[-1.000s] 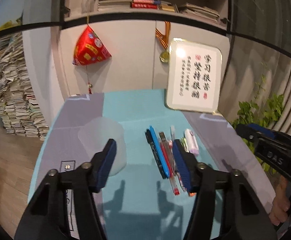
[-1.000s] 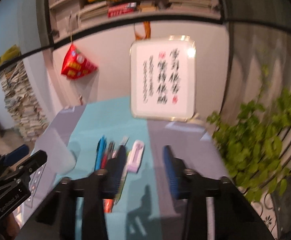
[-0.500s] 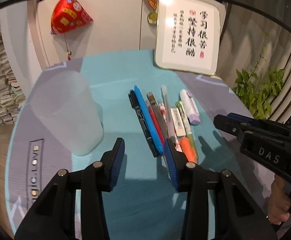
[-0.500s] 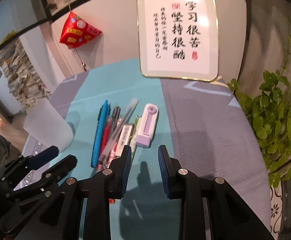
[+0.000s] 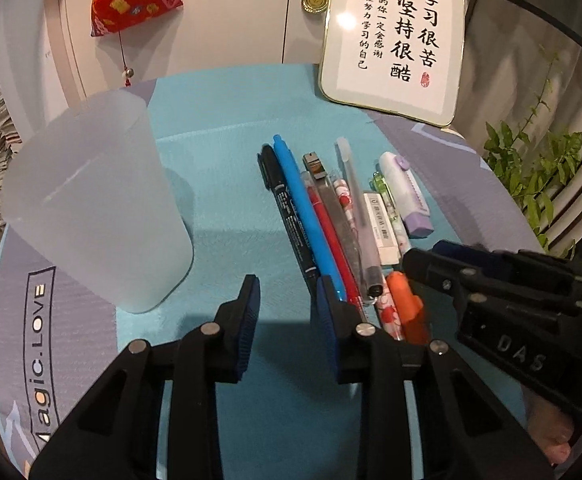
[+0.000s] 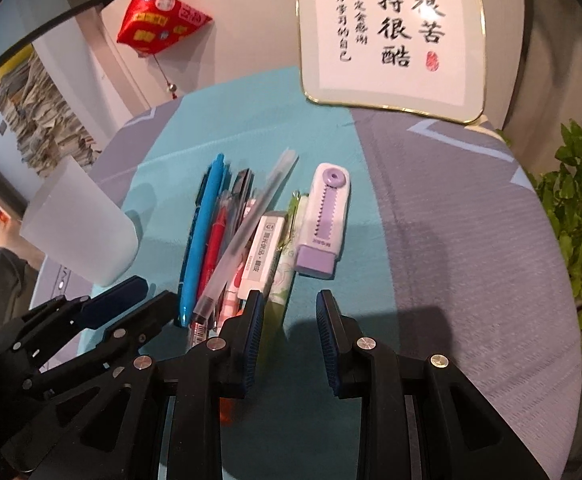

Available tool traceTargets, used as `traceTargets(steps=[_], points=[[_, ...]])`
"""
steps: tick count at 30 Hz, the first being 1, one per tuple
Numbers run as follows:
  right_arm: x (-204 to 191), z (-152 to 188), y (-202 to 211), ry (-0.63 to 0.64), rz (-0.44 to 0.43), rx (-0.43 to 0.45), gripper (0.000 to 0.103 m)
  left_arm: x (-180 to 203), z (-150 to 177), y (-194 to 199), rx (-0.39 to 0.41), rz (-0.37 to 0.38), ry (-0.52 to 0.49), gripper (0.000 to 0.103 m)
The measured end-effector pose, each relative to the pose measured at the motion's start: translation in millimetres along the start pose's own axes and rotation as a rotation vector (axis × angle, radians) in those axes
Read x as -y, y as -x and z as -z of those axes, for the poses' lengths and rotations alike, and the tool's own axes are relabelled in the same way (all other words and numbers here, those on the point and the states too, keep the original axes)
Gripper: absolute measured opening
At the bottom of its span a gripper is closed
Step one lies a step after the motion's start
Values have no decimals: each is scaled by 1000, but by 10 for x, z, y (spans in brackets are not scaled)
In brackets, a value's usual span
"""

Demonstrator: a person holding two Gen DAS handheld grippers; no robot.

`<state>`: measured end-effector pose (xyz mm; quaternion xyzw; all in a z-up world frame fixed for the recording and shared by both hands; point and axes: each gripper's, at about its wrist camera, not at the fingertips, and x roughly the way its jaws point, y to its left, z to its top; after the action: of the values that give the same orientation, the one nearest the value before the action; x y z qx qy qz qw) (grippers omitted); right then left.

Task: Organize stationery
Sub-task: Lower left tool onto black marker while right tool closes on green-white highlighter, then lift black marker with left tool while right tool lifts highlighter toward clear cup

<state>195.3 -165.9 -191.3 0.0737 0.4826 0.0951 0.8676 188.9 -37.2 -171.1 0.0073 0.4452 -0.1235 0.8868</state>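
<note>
Left hand-held gripper (image 5: 285, 300) low over the bench (image 5: 251, 360), angled forward and down, fingers spread with nothing between, right finger (image 5: 329, 304) just over the near ends of the pens. Right hand-held gripper (image 6: 289, 316) alongside, likewise low and tilted down, fingers parted and empty, left finger (image 6: 253, 320) beside the near end of the white eraser (image 6: 261, 252). On the left, upright frosted cup (image 5: 95, 216), well apart from the row. Lying side by side: black marker (image 5: 291, 220), blue pen (image 5: 309, 216), red pen (image 5: 331, 236), clear pen (image 5: 357, 208), purple eraser (image 6: 323, 222), orange marker (image 5: 409, 308).
</note>
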Motion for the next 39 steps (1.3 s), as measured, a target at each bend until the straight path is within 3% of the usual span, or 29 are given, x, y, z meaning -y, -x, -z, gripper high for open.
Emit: traceTargets(steps=[10,15,17,19,20,23,28,33,38,39], points=[[-71,4,-17,61,45,2,25,47,-95,-69,-5,4,3,25],[-17,29,-4,69,137,7,25,34,-159,-183,-34,-12,32,26],[12,31,-3,63,130,10,25,57,-181,-209,-26,-34,29,25],[16,39,-1,63,127,10,25,80,-202,-233,-13,-52,18,18],[2,40,-8,74,127,11,12,83,-205,-245,-10,-61,16,11],[-14,57,8,95,82,-4,11,24,-181,-208,-26,-38,34,7],[65,145,265,125,0,-12,11,-41,53,46,-68,17,12,7],[111,419,485,192,-12,-78,11,-189,507,356,-133,25,-6,7],[134,628,488,227,-13,-132,11,-202,772,554,-136,24,-32,8],[127,643,476,232,-10,-135,11,-187,784,567,-130,19,-40,12]])
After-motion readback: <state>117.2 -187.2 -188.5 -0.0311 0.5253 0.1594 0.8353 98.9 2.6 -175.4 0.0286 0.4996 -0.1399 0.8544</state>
